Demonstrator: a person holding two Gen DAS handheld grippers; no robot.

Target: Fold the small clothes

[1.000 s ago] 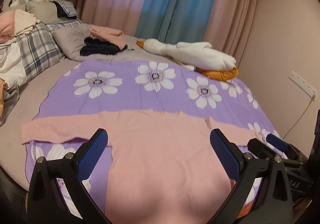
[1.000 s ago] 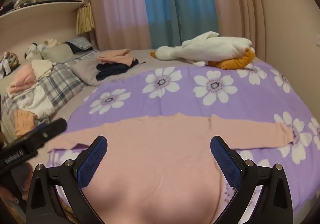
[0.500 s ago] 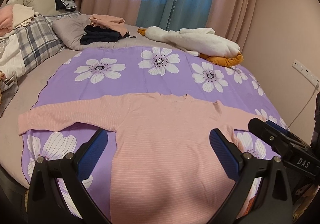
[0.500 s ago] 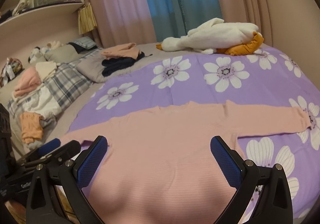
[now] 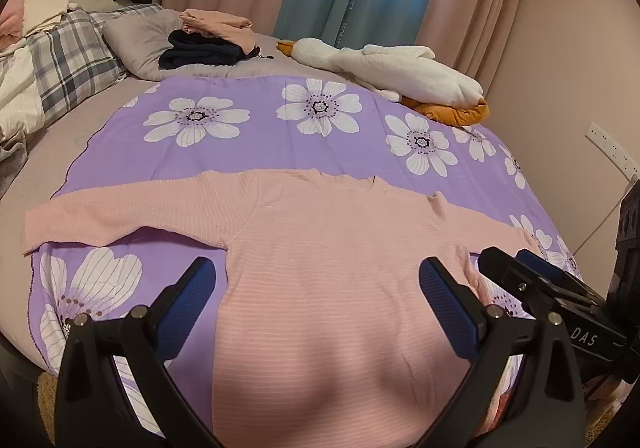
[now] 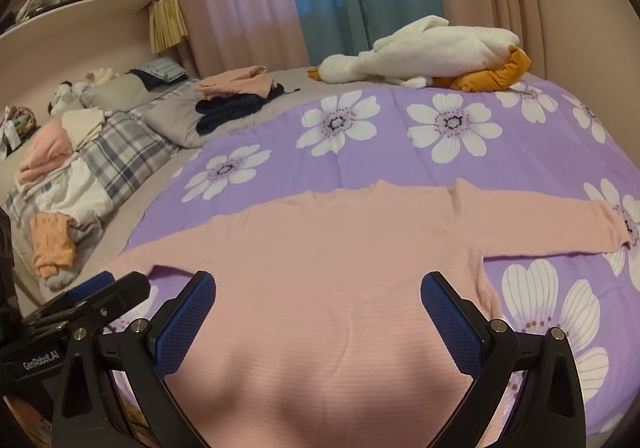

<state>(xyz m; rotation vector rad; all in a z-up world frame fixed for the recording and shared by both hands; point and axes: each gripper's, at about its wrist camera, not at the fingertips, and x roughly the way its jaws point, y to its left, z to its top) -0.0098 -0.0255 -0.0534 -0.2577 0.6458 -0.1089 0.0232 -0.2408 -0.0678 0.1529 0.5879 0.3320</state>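
Note:
A pink long-sleeved sweater (image 5: 332,248) lies flat on the purple flowered sheet (image 5: 280,136), both sleeves spread out sideways. It also shows in the right wrist view (image 6: 332,248). My left gripper (image 5: 318,298) is open and empty above the sweater's lower body. My right gripper (image 6: 318,304) is open and empty above the same area, a little to the right. The right gripper shows at the right edge of the left wrist view (image 5: 536,280). The left gripper shows at the left edge of the right wrist view (image 6: 104,292).
A white plush goose (image 5: 392,68) lies at the far side of the bed. Folded pink and navy clothes (image 5: 212,36) sit on a grey pillow. A plaid quilt with more clothes (image 6: 80,152) is at the left. A wall with a socket (image 5: 608,148) is at right.
Both grippers have risen and tilted down over the sweater, so more of it and the sheet shows. Both stay open. The sweater has not moved.

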